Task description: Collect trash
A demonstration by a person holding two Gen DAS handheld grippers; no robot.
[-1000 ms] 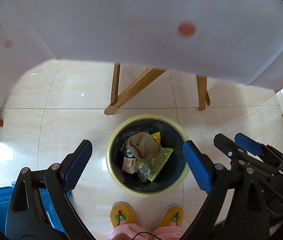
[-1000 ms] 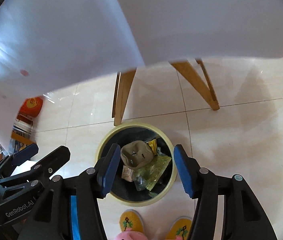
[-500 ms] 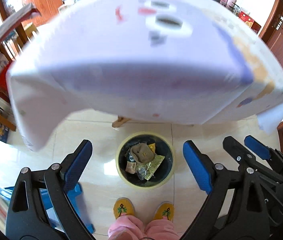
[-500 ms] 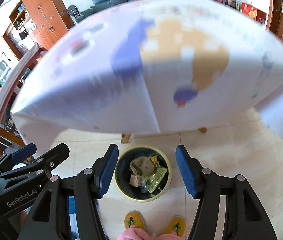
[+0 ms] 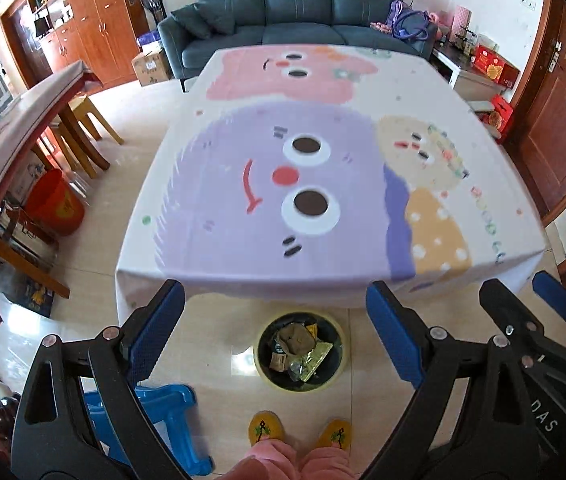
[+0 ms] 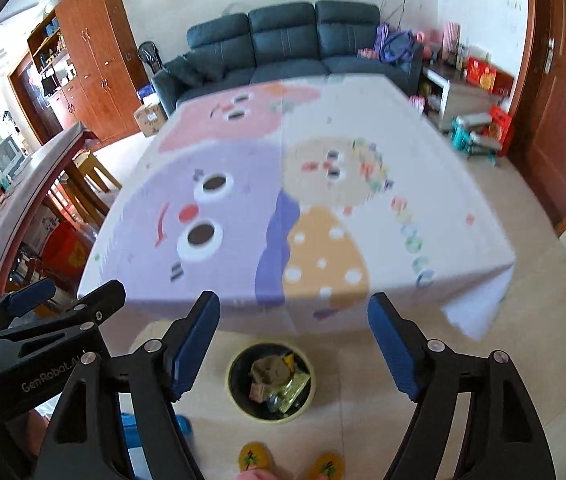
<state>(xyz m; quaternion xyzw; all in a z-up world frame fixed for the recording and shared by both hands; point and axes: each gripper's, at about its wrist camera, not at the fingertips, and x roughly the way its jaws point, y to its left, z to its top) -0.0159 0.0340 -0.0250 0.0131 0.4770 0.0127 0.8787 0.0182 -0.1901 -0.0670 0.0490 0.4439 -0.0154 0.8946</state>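
Observation:
A round bin with a yellow rim stands on the tiled floor below the table's near edge. Inside lie a crumpled brown wad, a yellow-green wrapper and other scraps. My left gripper hangs high above the bin, open and empty. My right gripper is beside it, also open with nothing between its fingers. Each gripper shows in the other's view: the right one, the left one. No trash shows on the table.
The table wears a white cloth with cartoon faces. A blue plastic stool stands at lower left. The person's yellow slippers are by the bin. A red bucket, a long side table and a dark sofa lie beyond.
Both grippers have risen from just over the bin, under the table's edge, to well above the tabletop. The whole cloth and room are now in view. Both stay open.

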